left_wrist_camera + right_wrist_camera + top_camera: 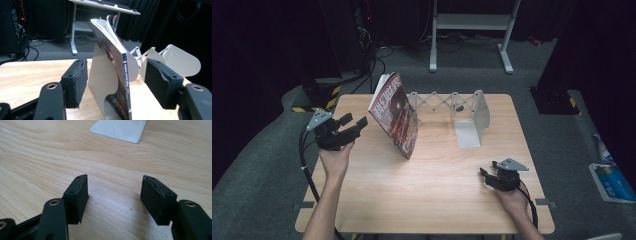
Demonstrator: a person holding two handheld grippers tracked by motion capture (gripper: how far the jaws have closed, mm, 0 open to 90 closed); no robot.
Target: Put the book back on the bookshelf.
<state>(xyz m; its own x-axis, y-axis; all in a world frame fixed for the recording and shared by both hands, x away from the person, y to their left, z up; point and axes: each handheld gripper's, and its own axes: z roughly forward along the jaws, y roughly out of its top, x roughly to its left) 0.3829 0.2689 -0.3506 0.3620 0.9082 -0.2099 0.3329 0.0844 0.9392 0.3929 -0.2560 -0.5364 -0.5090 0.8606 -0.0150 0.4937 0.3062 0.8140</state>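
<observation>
Leaning on the white expanding metal bookend [472, 117], the glossy red-covered magazine [394, 116] is faced by the empty, wide-open left gripper [354, 122]; a straddling grasp seems next, while the right gripper [486, 176] rests open, empty.

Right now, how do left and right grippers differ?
The left gripper is raised beside the tilted magazine, whose spine sits between its jaws in its own view; the right gripper sits low on the table, jaws around bare wood. Both are open and hold nothing.

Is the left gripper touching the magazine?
Apart. In the high view, bare table shows between the left gripper and the leaning magazine; its open fingers hold nothing.
</observation>
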